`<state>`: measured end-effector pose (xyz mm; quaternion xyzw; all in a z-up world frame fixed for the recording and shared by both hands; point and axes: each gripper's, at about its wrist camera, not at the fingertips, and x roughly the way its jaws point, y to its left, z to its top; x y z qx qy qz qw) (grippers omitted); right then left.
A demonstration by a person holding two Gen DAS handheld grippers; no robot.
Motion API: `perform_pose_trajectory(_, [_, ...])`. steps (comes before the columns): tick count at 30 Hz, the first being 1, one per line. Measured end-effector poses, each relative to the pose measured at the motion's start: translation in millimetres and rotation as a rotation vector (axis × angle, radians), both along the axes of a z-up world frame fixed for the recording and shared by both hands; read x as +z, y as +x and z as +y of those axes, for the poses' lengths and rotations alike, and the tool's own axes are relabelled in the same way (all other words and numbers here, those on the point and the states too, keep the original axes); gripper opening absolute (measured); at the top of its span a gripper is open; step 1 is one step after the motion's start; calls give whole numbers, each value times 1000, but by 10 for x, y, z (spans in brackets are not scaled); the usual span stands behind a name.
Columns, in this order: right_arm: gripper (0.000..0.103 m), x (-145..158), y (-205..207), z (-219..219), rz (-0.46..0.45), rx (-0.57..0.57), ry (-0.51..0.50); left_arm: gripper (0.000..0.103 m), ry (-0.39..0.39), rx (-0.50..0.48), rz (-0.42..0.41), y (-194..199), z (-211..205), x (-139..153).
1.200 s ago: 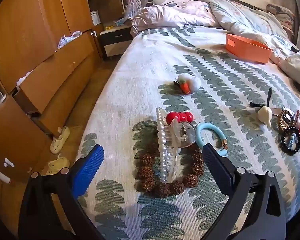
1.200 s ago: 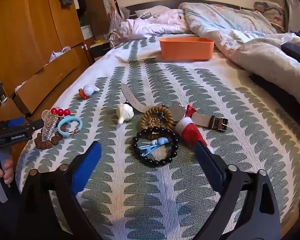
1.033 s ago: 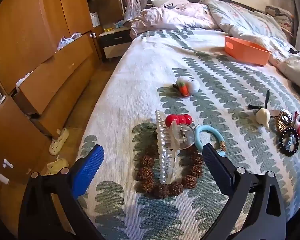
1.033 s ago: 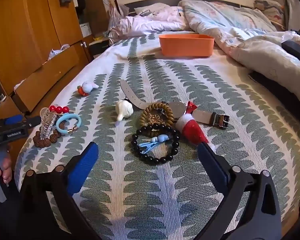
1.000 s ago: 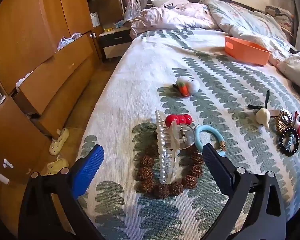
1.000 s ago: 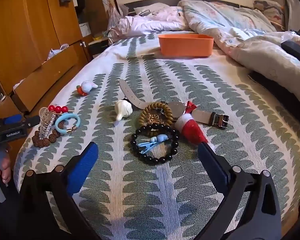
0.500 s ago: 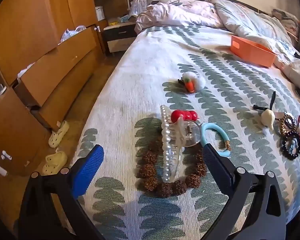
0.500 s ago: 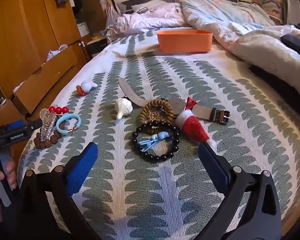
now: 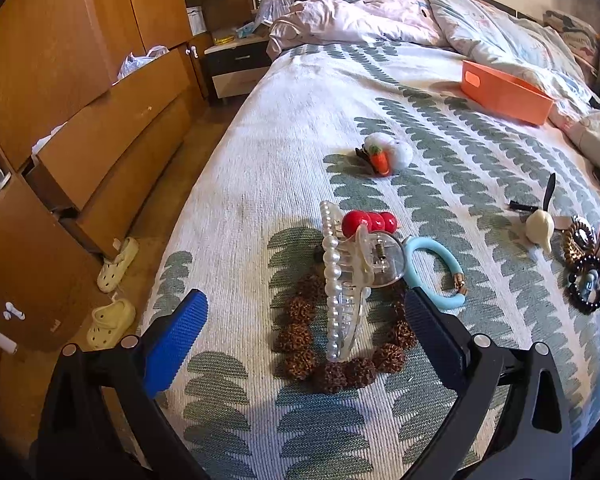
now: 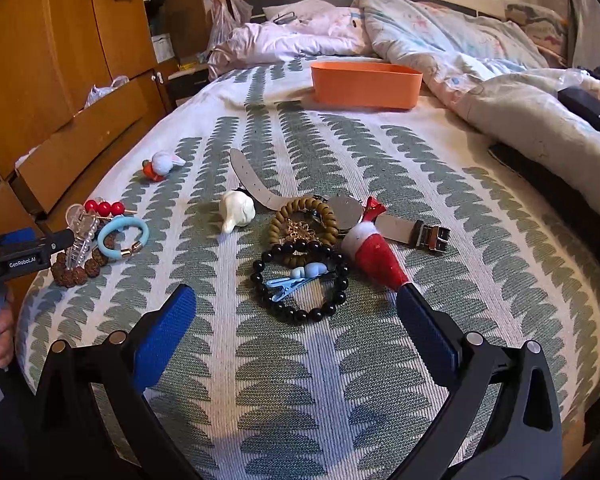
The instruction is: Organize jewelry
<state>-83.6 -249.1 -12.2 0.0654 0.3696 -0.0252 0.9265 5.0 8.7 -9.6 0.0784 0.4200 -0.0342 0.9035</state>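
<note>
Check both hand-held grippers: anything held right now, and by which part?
Nothing is held. The left hand-held gripper is open over the pearl claw clip; the right hand-held gripper is open short of the black bead bracelet.

A pearl-edged clear plastic claw clip (image 9: 350, 276) is lying across a ring of knobbly brown seed beads (image 9: 332, 374) on the leaf-patterned bedspread (image 9: 260, 184), three glossy red round beads (image 9: 370, 222) behind it, a pale-blue open bangle (image 9: 434, 272) just right; a rectangular orange plastic bin (image 10: 366, 84) is sitting far behind.

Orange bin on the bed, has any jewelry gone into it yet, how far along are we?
Barely started, it seems. The orange bin's inside is hidden. Both the left gripper and right gripper are open and hold nothing. The pearl hair clip and black bead bracelet lie on the bedspread.
</note>
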Motion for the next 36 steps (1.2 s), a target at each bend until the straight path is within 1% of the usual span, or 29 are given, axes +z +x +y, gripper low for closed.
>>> perform_pose_trajectory(12, [100,-38,7,-14,17,-9,0,98,7,5,-4,6,2,-4])
perform_pose_trajectory(19, [100,-46,1,-61,21,-1,49,98,-11,23,-2,41,66,36])
perform_pose_trajectory(26, [100,-56,3,-44,27,-4,44,98,-4,19,-4,49,62,42])
perform_pose_trajectory(36, [100,-22,-19,-54,12,-9,38,98,5,18,-1,41,22,17])
